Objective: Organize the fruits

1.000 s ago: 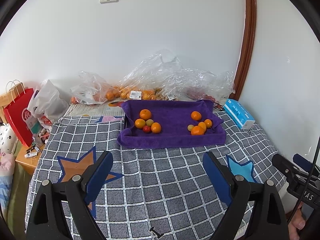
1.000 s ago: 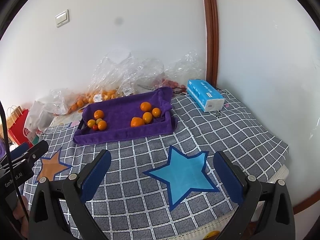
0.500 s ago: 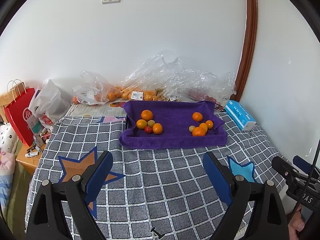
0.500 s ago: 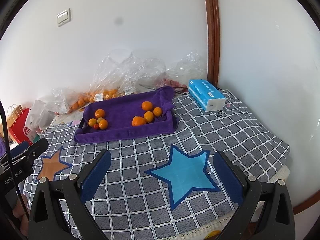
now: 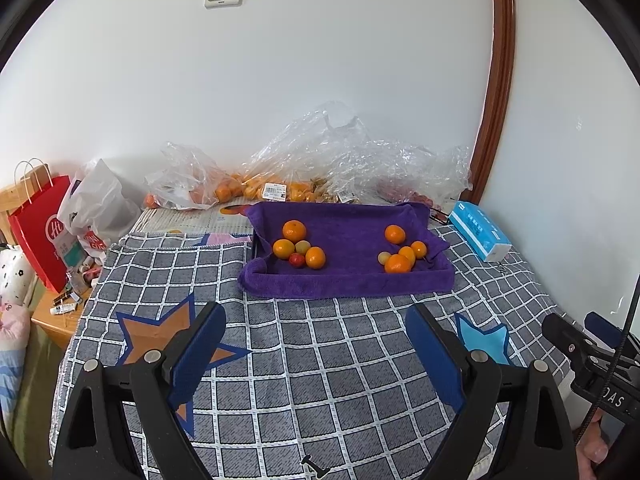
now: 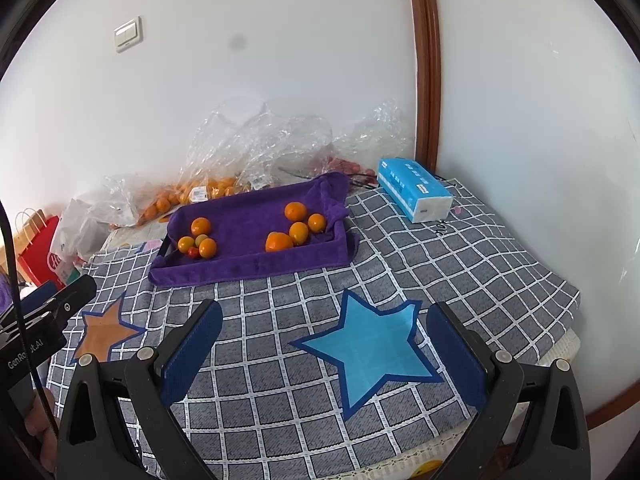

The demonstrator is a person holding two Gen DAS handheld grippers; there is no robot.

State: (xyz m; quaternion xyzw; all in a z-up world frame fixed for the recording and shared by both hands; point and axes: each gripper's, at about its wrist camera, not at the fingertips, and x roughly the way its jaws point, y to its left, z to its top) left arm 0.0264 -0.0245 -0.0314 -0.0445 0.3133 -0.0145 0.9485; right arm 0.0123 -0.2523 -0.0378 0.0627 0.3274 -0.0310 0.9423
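Both tools idle: left tool (image 5: 316, 344) and right tool (image 6: 324, 340) gape wide, nothing between the fingers, hovering over the checked cloth (image 5: 320, 364) well short of the fruit.

Fruit sits on the purple towel-lined tray (image 5: 348, 280) in two clusters. Left cluster (image 5: 299, 246): three oranges, one pale greenish fruit, one small red one, all touching or nearly. Right cluster (image 5: 400, 250): four orange fruits plus one pale one. More fruit in plastic bags (image 5: 280, 184) behind the tray, against the wall.

Step is ambiguous: mixed kinds in both clusters fits sorting underway, but two tidy heaps also fits a finished layout. Any pick needs a reach forward and a light squeeze; the fruit is round and packed tight, so neighbours may roll.
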